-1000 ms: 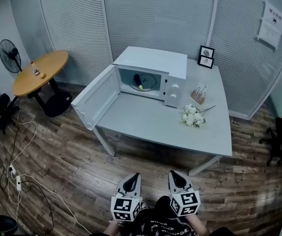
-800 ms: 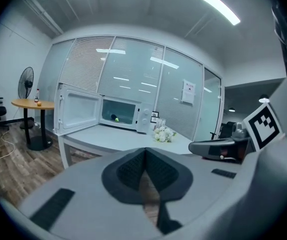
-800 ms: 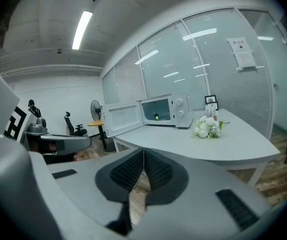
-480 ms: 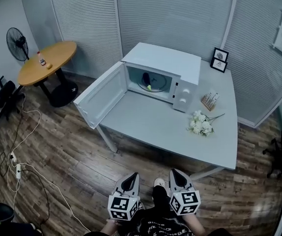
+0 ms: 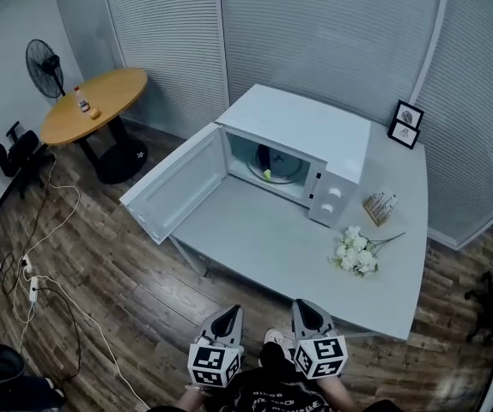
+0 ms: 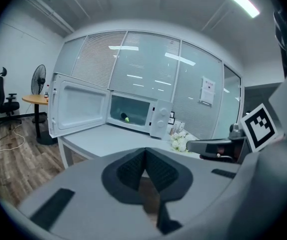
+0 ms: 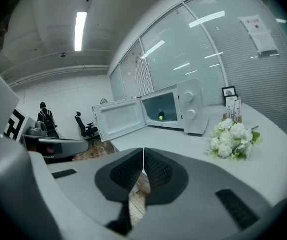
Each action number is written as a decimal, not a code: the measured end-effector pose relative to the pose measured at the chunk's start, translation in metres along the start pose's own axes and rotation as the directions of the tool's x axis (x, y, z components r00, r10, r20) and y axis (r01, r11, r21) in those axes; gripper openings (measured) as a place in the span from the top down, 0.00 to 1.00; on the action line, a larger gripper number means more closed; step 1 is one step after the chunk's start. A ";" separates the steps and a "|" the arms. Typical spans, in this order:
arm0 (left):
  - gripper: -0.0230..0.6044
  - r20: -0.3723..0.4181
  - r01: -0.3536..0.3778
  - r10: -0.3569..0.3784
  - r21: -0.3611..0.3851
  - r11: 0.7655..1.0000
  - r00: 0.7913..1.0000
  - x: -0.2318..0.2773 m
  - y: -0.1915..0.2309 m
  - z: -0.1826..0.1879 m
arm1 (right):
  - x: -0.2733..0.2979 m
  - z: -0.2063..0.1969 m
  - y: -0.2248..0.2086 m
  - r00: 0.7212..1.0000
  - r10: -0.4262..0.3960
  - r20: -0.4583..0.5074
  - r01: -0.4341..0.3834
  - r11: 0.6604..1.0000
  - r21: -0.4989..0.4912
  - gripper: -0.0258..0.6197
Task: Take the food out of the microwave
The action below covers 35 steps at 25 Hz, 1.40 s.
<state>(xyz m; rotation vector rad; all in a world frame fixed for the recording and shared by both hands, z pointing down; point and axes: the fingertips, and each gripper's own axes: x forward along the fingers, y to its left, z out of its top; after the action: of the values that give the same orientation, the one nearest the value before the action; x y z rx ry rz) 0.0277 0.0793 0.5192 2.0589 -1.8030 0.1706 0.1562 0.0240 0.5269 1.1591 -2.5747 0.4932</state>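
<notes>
Both jaws pressed together on nothing, the left gripper [image 5: 231,314] and right gripper [image 5: 305,309] hover side by side off the near edge of the grey table [image 5: 255,247]. The food [image 5: 266,170], dark with a green tip, lies at 12 o'clock, well apart, inside the open-doored microwave [image 5: 307,136].

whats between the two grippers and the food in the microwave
Head view: just wooden floor and bare tabletop between the left gripper, right gripper and the food inside the open microwave.
</notes>
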 end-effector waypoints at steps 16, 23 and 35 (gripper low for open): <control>0.95 0.001 -0.086 0.086 -0.024 0.996 0.996 0.095 -0.016 0.028 | 0.063 0.048 -0.083 0.995 0.098 0.009 -0.097 0.995 -0.027 0.95; 0.95 0.003 -0.073 0.073 -0.011 0.997 0.997 0.114 -0.011 0.038 | 0.072 0.049 -0.085 0.995 0.102 -0.003 -0.102 0.994 -0.033 0.95; 0.95 -0.011 -0.033 0.033 0.022 0.999 0.999 0.145 0.038 0.055 | 0.117 0.069 -0.086 0.999 0.043 0.013 -0.042 0.999 -0.030 0.95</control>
<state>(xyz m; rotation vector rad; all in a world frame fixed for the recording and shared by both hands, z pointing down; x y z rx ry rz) 0.0051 -0.0788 0.5277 2.0400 -1.8366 0.2120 0.1392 -0.1363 0.5256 1.1042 -2.6143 0.4560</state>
